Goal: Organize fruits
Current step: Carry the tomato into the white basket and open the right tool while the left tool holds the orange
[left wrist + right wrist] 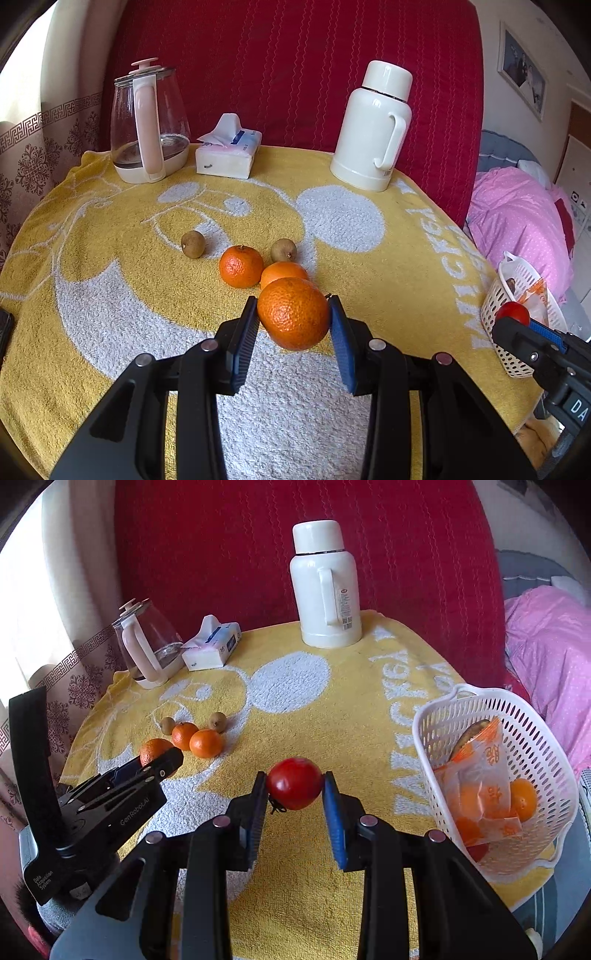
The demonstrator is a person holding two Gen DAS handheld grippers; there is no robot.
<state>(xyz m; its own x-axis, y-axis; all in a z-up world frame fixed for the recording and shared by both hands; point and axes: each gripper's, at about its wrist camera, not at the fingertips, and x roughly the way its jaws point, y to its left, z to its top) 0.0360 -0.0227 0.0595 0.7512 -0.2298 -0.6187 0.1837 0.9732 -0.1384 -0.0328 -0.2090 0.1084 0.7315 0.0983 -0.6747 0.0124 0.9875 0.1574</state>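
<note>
Fruits are being gathered from a yellow and white towel (110, 295) into a white perforated basket (546, 746) at the right edge of the right wrist view. The left gripper (293, 317) is clamped on an orange (293, 317) at the centre of its view, seemingly raised just above the towel, likely ready to go to the basket. The right gripper (295, 784) pinches a red fruit (295, 782), perhaps a tomato, at the centre of its frame, just left of the basket, probably next to be dropped in.

Count on the towel, middle of the left view: two loose oranges, one (241, 266) touching the other (283, 274), and two small brown fruits (192, 243) (283, 250) behind them. The basket already holds several orange fruits, printed wrappers and something dark; an exact count cannot be made.

Across the top of the left view stand one glass kettle (147, 125), one tissue pack (227, 151) and one white thermos (373, 125).
</note>
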